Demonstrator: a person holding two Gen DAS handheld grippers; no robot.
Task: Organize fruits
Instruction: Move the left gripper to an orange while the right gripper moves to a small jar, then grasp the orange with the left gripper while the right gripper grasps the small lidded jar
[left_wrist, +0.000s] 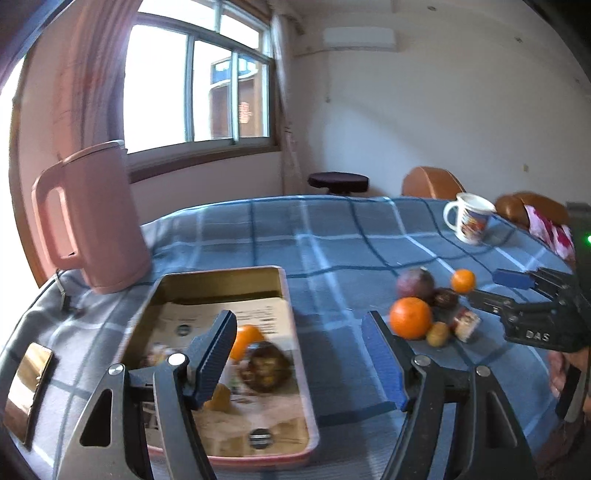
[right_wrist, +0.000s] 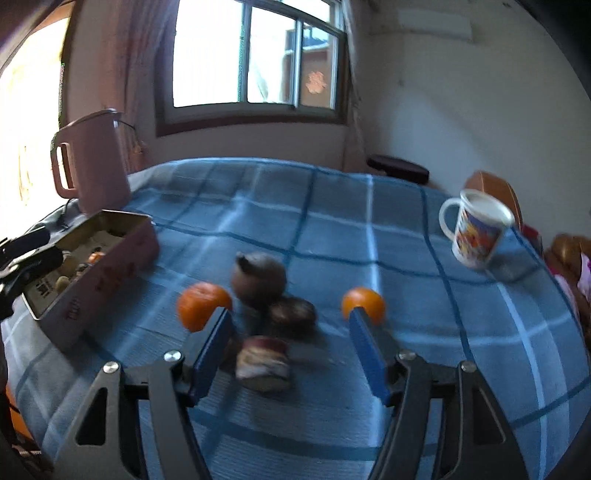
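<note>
While an orange (left_wrist: 246, 341) and other fruit lie in the tin (left_wrist: 295, 354), both grippers — left (left_wrist: 299, 358), right (right_wrist: 291, 354) — gape empty; a small pile (right_wrist: 258, 295) still waits on the bench (right_wrist: 332, 229).

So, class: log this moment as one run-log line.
left gripper: open over tin | right gripper: open, empty | fruit pile: on cloth

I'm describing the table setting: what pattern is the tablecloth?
Blue plaid with lighter and darker stripes; the tablecloth shows best in the right wrist view.
</note>
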